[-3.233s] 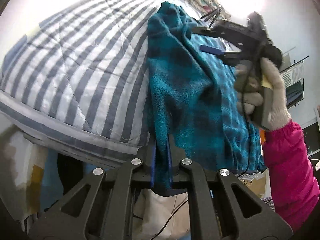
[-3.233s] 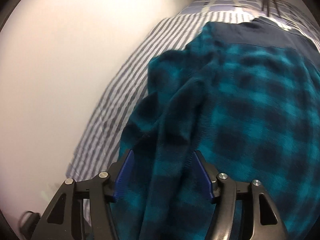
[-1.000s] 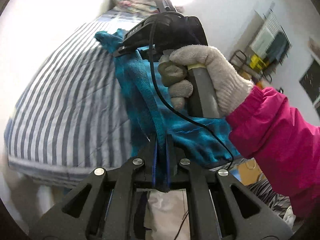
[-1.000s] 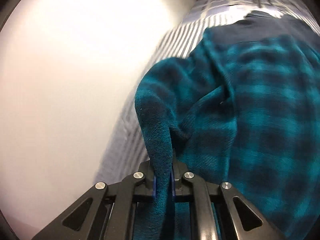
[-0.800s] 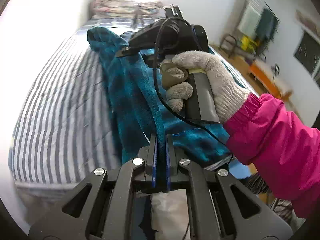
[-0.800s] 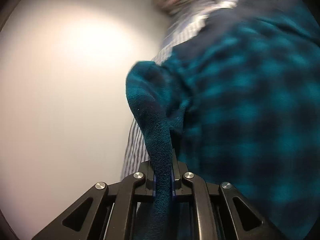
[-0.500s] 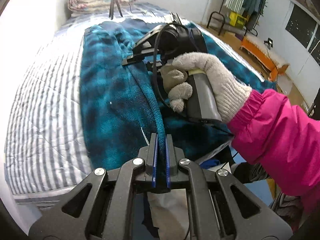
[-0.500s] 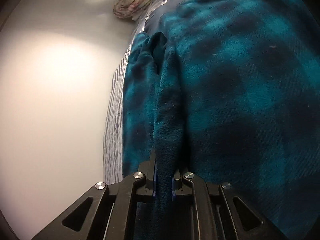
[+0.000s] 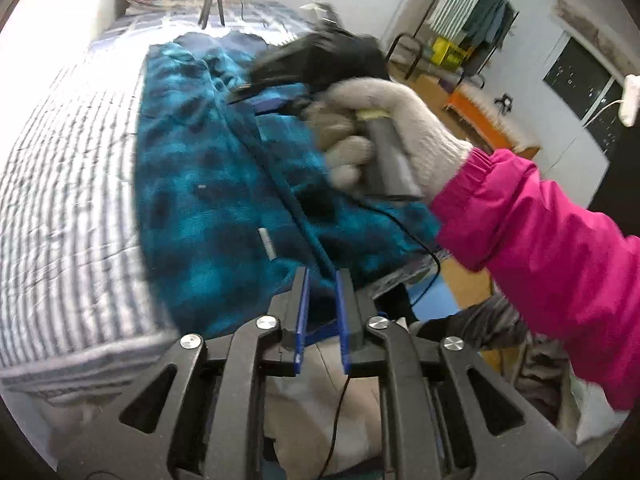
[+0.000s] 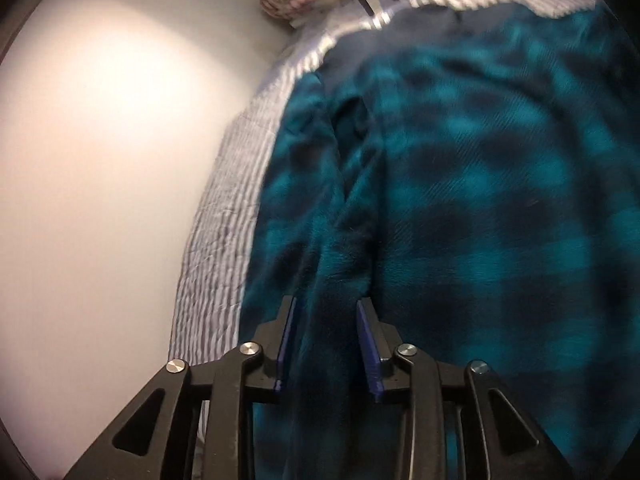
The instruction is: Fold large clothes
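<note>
Two tools are seen over a teal checked garment [image 9: 208, 184] spread on a striped bed [image 9: 68, 184]. The left tool [image 9: 320, 304] has just been opened; a fold is loosely straddled, unpressed. The right tool [image 10: 326, 340], likewise just parted, has cloth between its pads [image 10: 370, 344], ungripped.
</note>
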Available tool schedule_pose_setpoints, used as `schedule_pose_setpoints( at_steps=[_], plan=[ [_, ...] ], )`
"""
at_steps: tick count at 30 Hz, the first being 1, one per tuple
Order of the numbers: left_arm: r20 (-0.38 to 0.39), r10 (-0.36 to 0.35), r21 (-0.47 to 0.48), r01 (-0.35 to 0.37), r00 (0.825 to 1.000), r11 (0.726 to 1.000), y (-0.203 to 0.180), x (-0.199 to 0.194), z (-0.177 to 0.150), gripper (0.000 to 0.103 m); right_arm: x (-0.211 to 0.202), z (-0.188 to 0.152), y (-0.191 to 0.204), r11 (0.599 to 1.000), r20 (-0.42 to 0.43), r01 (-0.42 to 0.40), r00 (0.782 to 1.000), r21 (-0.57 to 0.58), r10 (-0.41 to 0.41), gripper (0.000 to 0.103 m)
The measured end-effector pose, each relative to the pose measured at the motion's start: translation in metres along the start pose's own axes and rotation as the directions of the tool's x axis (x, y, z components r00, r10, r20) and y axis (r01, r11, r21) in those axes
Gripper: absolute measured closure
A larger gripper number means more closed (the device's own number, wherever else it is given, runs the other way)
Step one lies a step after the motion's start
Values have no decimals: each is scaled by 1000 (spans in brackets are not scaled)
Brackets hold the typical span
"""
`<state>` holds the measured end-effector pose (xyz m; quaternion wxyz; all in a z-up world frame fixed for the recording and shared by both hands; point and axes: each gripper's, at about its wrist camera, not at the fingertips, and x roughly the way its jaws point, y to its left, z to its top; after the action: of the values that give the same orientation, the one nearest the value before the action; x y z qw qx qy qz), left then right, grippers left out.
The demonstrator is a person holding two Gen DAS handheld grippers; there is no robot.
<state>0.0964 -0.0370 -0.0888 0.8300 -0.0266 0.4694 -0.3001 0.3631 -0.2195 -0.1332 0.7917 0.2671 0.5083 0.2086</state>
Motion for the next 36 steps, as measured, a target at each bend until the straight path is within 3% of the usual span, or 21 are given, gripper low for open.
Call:
schedule_pose_setpoints(
  at_steps=[4, 8, 11, 17, 23, 26, 28, 29, 34, 36],
  plan=[
    [61, 17, -81, -12, 998, 997, 37, -41, -9, 89, -46, -14, 7, 996, 18, 17, 1000, -89, -15, 70],
    [70, 62, -153, -51, 996, 987, 67, -43, 0, 89, -84, -42, 13, 990, 18, 16, 1000, -141, -13, 70],
    [53, 36, -154, -27, 998, 988, 68, -24, 9, 89, -98, -57, 21, 986, 26, 15, 1000, -165, -11, 70],
    [-49, -46, -42, 44, 998, 998, 23, 43, 18, 89, -116, -77, 18, 981, 38, 41, 999, -189, -34, 70],
    [-168, 22, 82, -8, 986, 997, -2, 116, 6, 89, -140, -84, 7, 971, 98, 96, 992, -220, -76, 70],
    [-162, 7, 68, 4, 987, 998, -2, 110, 9, 89, -161, -90, -3, 952, 208, 195, 967, -236, -147, 60],
    [-134, 3, 48, 3, 991, 999, 0, 99, 14, 89, -175, -92, -15, 949, 286, 229, 944, -215, -163, 43],
    [-117, 1, 40, 4, 993, 999, 0, 92, 16, 89, -183, -93, -25, 954, 325, 237, 931, -185, -168, 42],
    [-14, -1, 28, 2, 1000, 1000, -5, 60, 29, 89, -213, -88, -67, 948, 368, 306, 895, -89, -254, 32],
    [22, -2, 28, 1, 1000, 1000, -8, 52, 40, 75, -225, -87, -80, 944, 365, 325, 887, -59, -282, 32]
  ],
)
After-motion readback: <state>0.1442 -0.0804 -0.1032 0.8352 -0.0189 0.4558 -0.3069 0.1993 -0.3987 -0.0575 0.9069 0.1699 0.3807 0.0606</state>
